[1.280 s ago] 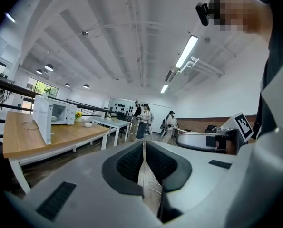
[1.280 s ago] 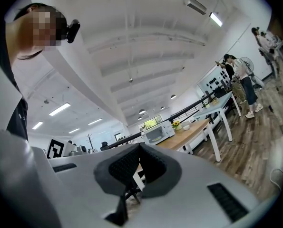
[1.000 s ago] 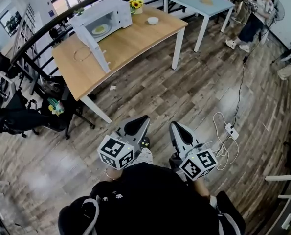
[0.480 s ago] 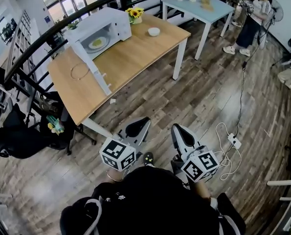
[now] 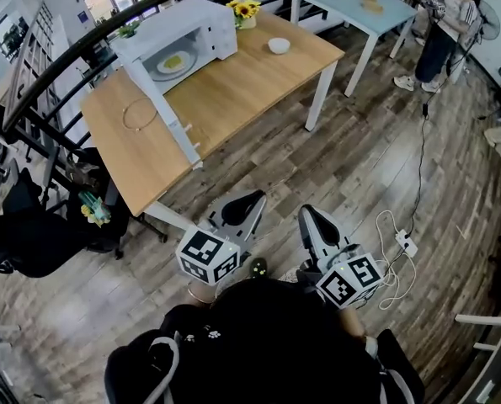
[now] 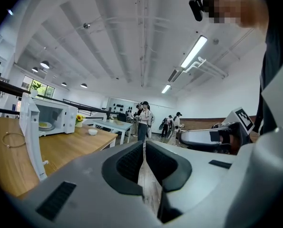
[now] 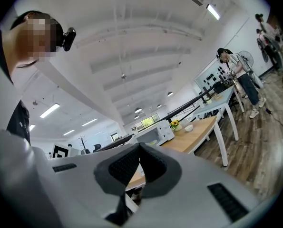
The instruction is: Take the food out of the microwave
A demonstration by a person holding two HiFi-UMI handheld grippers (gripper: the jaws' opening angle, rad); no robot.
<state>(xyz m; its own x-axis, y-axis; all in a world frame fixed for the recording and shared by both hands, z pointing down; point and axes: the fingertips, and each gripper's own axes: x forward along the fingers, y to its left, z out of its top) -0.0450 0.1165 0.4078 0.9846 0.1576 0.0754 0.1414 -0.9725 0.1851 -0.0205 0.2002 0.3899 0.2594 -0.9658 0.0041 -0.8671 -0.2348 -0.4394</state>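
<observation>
Both tools are closed with nothing in them, left tool (image 5: 243,204) and right tool (image 5: 311,219) side by side low in the middle of the frame. The food (image 5: 173,61) sits way off, upper left, inside the open microwave (image 5: 208,19) on the table (image 5: 233,91).

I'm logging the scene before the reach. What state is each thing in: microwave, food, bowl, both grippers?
Microwave: on the table, door swung wide open.
Food: on a plate inside the microwave.
Bowl: upright on the table; contents can't be made out.
Left gripper: shut, empty.
Right gripper: shut, empty.
</observation>
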